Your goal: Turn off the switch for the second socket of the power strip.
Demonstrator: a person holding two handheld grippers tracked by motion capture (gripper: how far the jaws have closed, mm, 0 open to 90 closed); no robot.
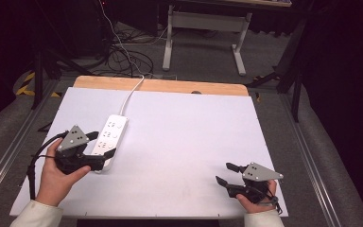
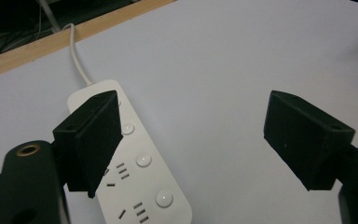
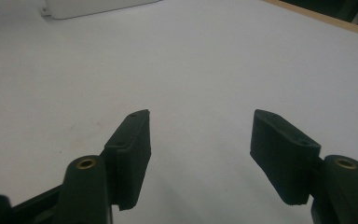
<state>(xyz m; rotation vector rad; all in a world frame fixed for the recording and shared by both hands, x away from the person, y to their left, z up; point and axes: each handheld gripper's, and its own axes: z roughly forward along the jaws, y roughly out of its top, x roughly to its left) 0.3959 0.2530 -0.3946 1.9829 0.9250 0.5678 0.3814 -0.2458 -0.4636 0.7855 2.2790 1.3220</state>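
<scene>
- The right gripper [image 1: 228,173] is held low at the near right corner of the table, in the person's right hand [image 1: 255,201], with a grey three-cornered plate on top.
- Its jaws are spread wide and nothing is held between them; in the right gripper view, bare white surface is seen through the gap of the right gripper [image 3: 200,154].
- The left gripper [image 1: 103,144] is held at the near left of the table in the person's left hand [image 1: 56,177], with a black cable trailing from it toward the table's left edge.
- Its jaws are also seen wide apart and nothing is gripped; in the left gripper view, one jaw of the left gripper [image 2: 191,140] is seen in front of the white power strip [image 2: 142,161], and the other over bare surface.
- The white power strip [image 1: 111,137] is laid flat on the left half of the white table top [image 1: 184,142], its near end just beside the left gripper's jaws; whether it is touched cannot be told.
- Round buttons and socket slots are visible on the strip's upper face.
- The strip's white cord [image 1: 131,92] is run from its far end over the wooden far edge [image 1: 160,86] of the table.
- Beyond the table, tangled cables [image 1: 123,56] are seen on the grey floor, and the white legs of another table [image 1: 203,38] farther back.
</scene>
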